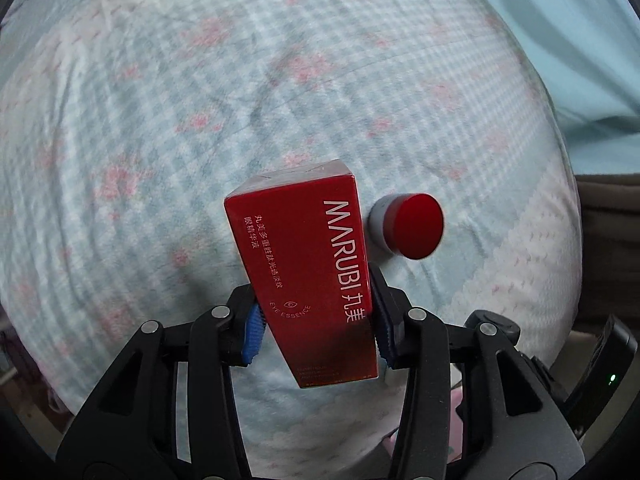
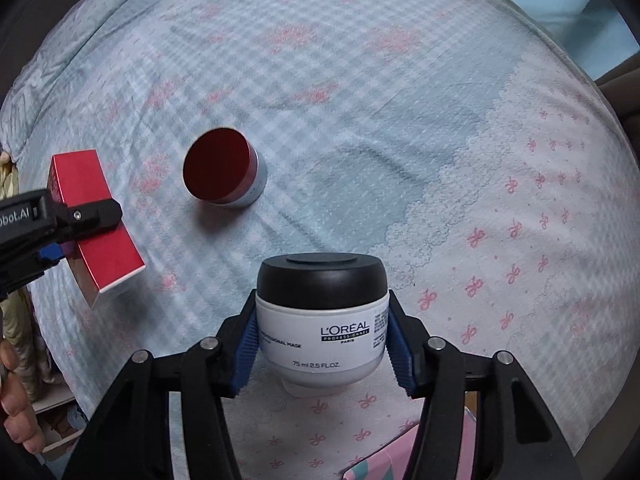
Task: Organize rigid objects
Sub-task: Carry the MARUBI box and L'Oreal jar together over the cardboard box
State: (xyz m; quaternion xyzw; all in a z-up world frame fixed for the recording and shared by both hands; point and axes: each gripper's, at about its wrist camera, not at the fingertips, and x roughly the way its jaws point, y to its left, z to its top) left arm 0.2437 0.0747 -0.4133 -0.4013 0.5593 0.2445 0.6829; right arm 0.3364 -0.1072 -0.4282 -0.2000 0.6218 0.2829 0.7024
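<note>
While both point downward, each tool (image 1: 316, 328) (image 2: 322, 344) grips a container.

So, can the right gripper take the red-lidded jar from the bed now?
Probably not: the right gripper is shut on the white jar. The red-lidded jar lies uncovered on the bedspread, so the way itself is free.

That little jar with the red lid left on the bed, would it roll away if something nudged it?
Probably not far. The red-lidded jar looks squat and wide, resting flat on soft bedding, so a nudge would likely slide it. Tipped on its side, its round wall could roll. It seems rigid.
</note>
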